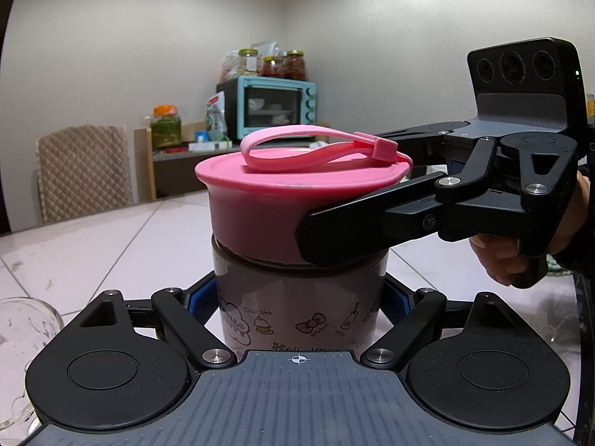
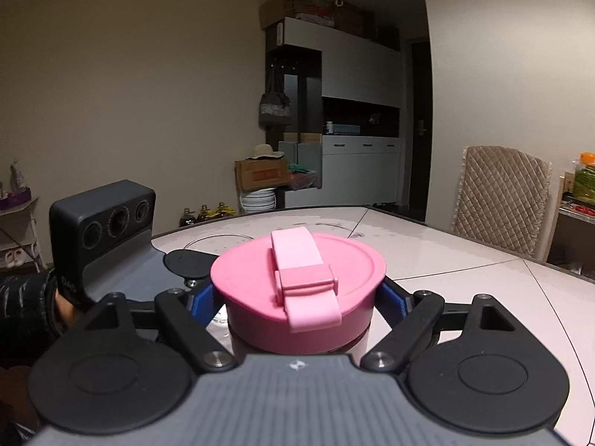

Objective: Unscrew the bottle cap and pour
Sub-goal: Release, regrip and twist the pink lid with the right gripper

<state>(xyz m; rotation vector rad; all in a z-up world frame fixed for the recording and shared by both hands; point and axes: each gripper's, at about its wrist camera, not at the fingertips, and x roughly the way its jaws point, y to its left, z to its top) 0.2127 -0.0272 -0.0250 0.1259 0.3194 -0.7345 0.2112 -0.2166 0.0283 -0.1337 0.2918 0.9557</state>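
A printed bottle (image 1: 299, 308) with a wide pink cap (image 1: 260, 204) and a pink carry strap (image 1: 316, 146) stands upright on the table. My left gripper (image 1: 299, 303) is shut on the bottle's body, its blue pads pressed to both sides. My right gripper (image 2: 297, 299) is shut on the pink cap (image 2: 297, 286), blue pads on either side. In the left wrist view the right gripper (image 1: 334, 223) comes in from the right, one black finger lying across the cap's front. The cap sits slightly tilted on the bottle.
A clear glass cup (image 1: 22, 338) stands at the lower left on the pale tiled table (image 1: 111, 245). A quilted chair (image 1: 83, 171) and a shelf with a blue toaster oven (image 1: 275, 106) stand behind. Another chair (image 2: 502, 200) stands at the table's far side.
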